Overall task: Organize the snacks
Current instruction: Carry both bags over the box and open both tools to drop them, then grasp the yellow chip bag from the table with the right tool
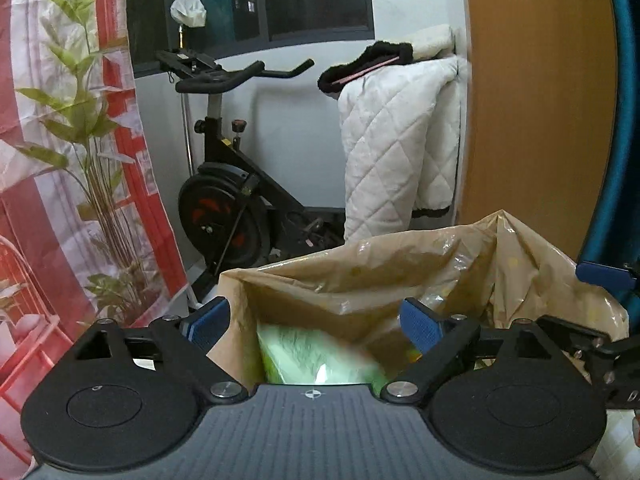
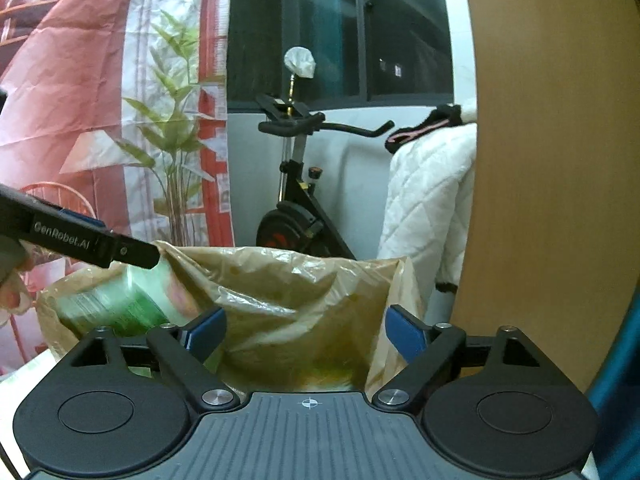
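A tan plastic bag (image 1: 360,276) stands open in front of both grippers; it also shows in the right wrist view (image 2: 288,292). My left gripper (image 1: 316,326) is open over the bag's mouth, with a blurred green snack packet (image 1: 316,360) just below and between its fingers, not gripped. In the right wrist view the green packet (image 2: 120,304) sits at the bag's left side under the left gripper's black finger (image 2: 100,246). My right gripper (image 2: 306,338) is open and empty, close to the bag's front wall.
A black exercise bike (image 1: 236,200) stands behind the bag. A white quilted blanket (image 1: 400,152) hangs at the right next to a wooden panel (image 1: 536,100). A printed curtain with plants (image 1: 68,160) hangs at the left. The other gripper's blue pad (image 1: 604,274) is at the right edge.
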The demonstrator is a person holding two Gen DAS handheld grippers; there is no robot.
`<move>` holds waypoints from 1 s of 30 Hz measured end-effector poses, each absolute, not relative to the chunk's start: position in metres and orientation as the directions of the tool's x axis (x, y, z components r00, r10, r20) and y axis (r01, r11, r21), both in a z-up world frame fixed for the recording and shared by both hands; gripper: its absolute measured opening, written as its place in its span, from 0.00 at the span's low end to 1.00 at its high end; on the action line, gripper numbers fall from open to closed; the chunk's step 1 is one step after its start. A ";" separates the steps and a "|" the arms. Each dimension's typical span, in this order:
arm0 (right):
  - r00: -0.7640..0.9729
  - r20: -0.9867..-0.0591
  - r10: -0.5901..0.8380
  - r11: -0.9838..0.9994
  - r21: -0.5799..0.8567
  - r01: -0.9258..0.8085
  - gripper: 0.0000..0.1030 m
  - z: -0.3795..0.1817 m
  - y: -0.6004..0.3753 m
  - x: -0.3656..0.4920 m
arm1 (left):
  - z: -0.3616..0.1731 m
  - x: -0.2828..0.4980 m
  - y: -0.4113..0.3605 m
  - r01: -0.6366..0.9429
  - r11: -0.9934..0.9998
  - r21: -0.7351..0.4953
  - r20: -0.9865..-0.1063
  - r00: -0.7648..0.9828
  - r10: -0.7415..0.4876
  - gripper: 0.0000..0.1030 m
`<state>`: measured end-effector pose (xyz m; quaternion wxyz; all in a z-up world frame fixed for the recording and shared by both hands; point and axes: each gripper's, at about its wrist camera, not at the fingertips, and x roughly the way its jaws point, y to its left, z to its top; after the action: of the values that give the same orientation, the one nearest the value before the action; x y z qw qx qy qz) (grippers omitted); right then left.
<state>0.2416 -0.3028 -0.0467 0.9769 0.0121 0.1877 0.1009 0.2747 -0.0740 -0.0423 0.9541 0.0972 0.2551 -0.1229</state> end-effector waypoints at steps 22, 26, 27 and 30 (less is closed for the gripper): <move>0.872 -0.432 0.229 0.964 0.224 -0.142 0.82 -0.078 -0.337 0.092 | -0.078 0.101 -0.017 0.230 0.972 -0.049 -0.426 0.875 -0.229 0.89; 0.861 -0.473 0.185 0.965 0.253 -0.068 0.87 -0.104 -0.351 0.056 | -0.098 0.074 -0.009 0.206 0.976 -0.076 -0.432 0.875 -0.218 0.89; 0.857 -0.485 0.174 0.964 0.260 -0.049 0.88 -0.112 -0.355 0.048 | -0.102 0.069 -0.008 0.196 0.977 -0.081 -0.431 0.877 -0.212 0.89; 0.833 -0.540 0.120 0.963 0.268 0.035 0.92 -0.136 -0.365 0.026 | -0.118 0.056 -0.005 0.176 0.979 -0.102 -0.444 0.873 -0.203 0.89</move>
<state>0.0264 -0.3652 -0.1363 0.9478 0.1346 0.2882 0.0226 0.0564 -0.0052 -0.1181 0.9672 -0.0293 0.2325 -0.0981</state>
